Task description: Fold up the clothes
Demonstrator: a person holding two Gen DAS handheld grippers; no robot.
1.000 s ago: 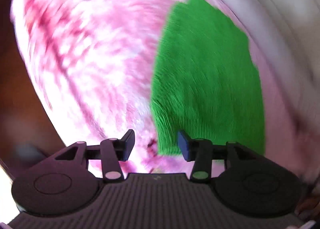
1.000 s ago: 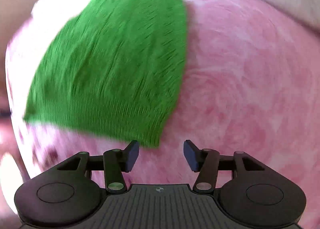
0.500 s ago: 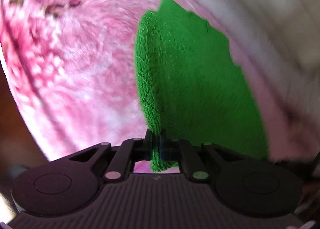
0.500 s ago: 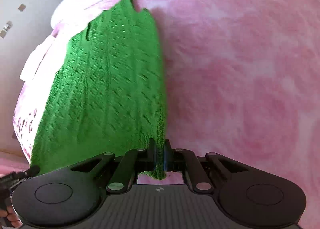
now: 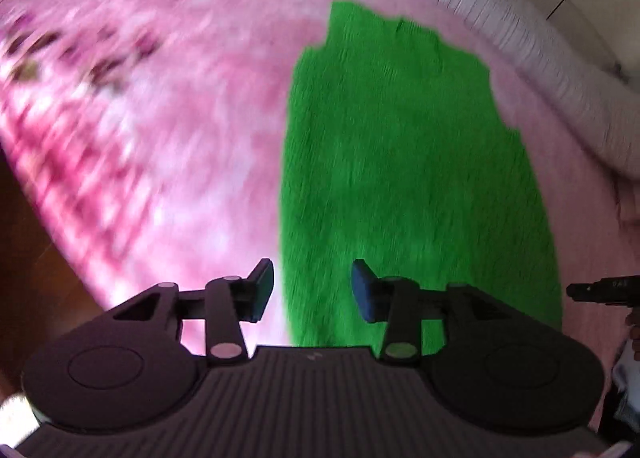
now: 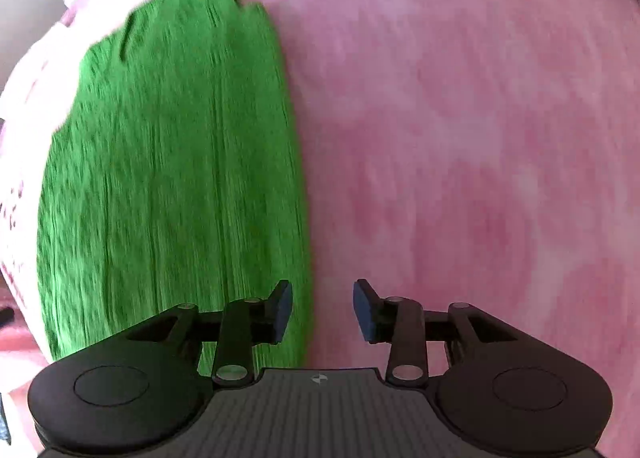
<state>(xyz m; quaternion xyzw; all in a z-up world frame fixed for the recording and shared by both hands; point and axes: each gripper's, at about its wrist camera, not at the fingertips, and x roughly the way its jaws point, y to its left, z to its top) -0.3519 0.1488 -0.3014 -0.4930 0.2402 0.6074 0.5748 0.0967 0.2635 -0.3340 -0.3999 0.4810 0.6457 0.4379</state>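
Observation:
A bright green knitted garment lies flat on a pink bedspread; it also shows in the right wrist view. My left gripper is open and empty, over the garment's near left edge. My right gripper is open and empty, over the garment's near right edge, its left finger above the green knit and its right finger above the pink bedspread. The tip of the right gripper shows at the right edge of the left wrist view. Both views are motion-blurred.
A white ribbed cushion or bed edge runs along the far right in the left wrist view. Dark wooden floor shows beyond the bed's left side. The bedspread has a darker floral pattern at the left.
Half a second ago both grippers were shut on the garment's near corners. Now both are open and have let go, and the garment lies flat.

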